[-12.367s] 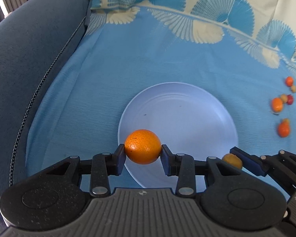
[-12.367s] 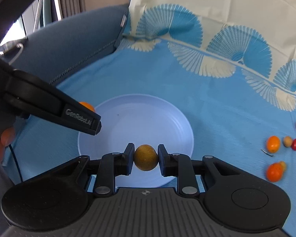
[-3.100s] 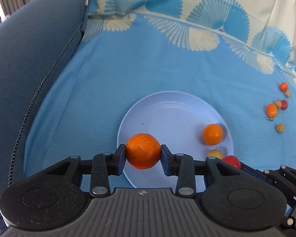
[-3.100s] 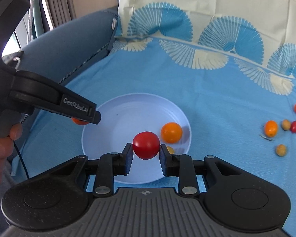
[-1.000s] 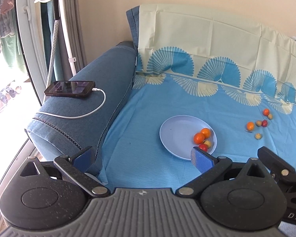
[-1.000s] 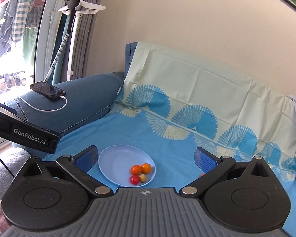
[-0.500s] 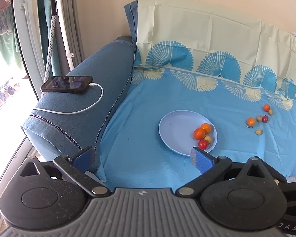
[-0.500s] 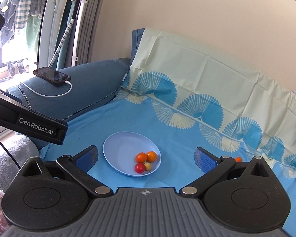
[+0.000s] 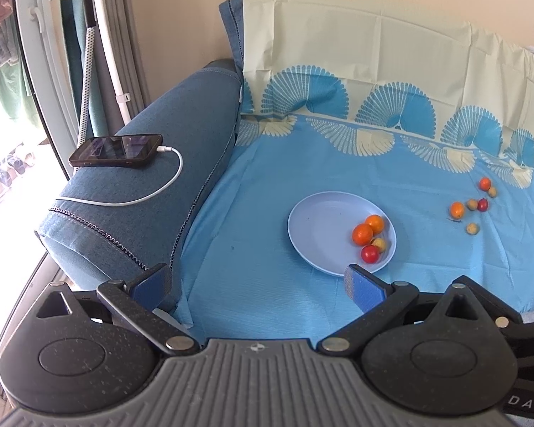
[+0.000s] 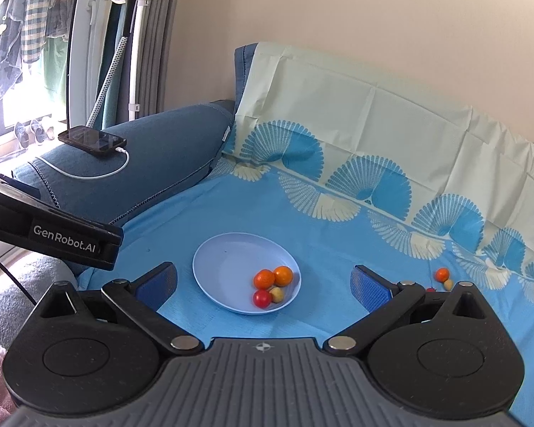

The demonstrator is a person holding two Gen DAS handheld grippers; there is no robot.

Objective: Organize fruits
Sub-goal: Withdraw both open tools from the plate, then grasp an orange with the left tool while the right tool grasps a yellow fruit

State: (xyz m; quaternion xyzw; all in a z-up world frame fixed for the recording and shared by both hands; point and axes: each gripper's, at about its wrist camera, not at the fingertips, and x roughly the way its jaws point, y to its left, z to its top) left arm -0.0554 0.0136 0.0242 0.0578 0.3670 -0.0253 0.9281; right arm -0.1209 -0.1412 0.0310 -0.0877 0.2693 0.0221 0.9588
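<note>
A pale blue plate [image 9: 324, 224] [image 10: 228, 259] lies on the blue sheet of the sofa. On its right side sit two oranges [image 9: 362, 233] [image 10: 282, 275], a red tomato [image 9: 369, 253] [image 10: 262, 298] and a small yellow fruit [image 9: 380, 243] [image 10: 277, 294]. Several small fruits [image 9: 457, 209] [image 10: 442, 274] lie loose on the sheet to the right. My left gripper [image 9: 258, 283] is open and empty, held well back from the plate. My right gripper [image 10: 263, 279] is open and empty, also held back.
A black phone [image 9: 117, 150] [image 10: 90, 139] with a white charging cable [image 9: 149, 195] rests on the sofa's left armrest [image 9: 153, 192]. The left gripper's body [image 10: 53, 235] shows at the left of the right wrist view. A garment steamer stand [image 10: 131, 35] stands by the curtains.
Both grippers, open and empty, have drifted a little closer to the sofa; the plate looks slightly larger. Earlier the orange and the tomato were let go onto the plate.
</note>
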